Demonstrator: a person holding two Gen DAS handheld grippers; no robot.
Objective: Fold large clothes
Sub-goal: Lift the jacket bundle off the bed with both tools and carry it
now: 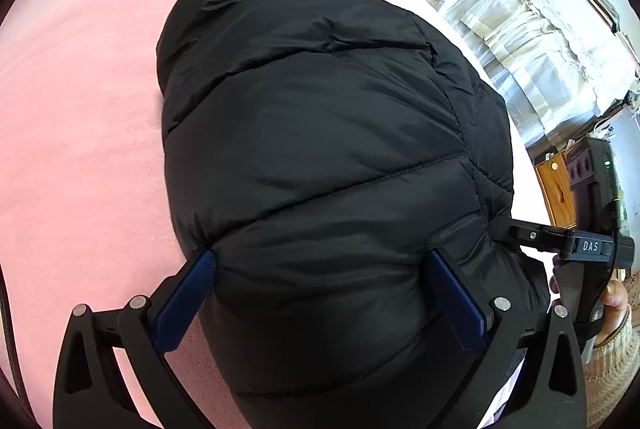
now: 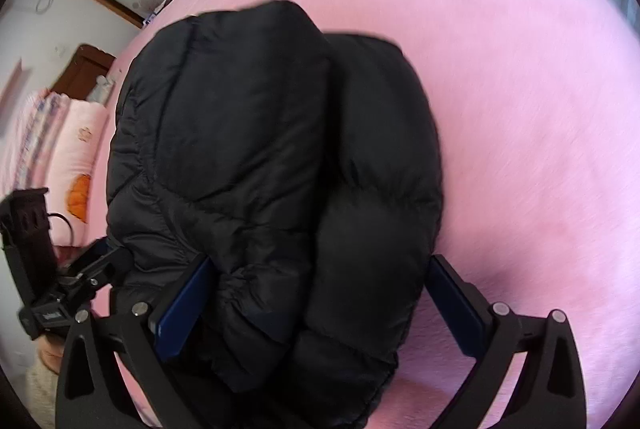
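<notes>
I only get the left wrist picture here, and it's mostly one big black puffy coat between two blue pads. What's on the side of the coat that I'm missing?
Observer: In the right wrist view, the black jacket shows two thick rolls lying side by side, a seam-like valley between them.
Operator: Is the other tool gripping it too?
Observer: The right gripper has its blue pads spread wide, with both rolls bulging between them.
Operator: Anything else over there?
Observer: Past the pink bedspread, pink bedding is stacked at the left edge, with an orange patch on it.
</notes>
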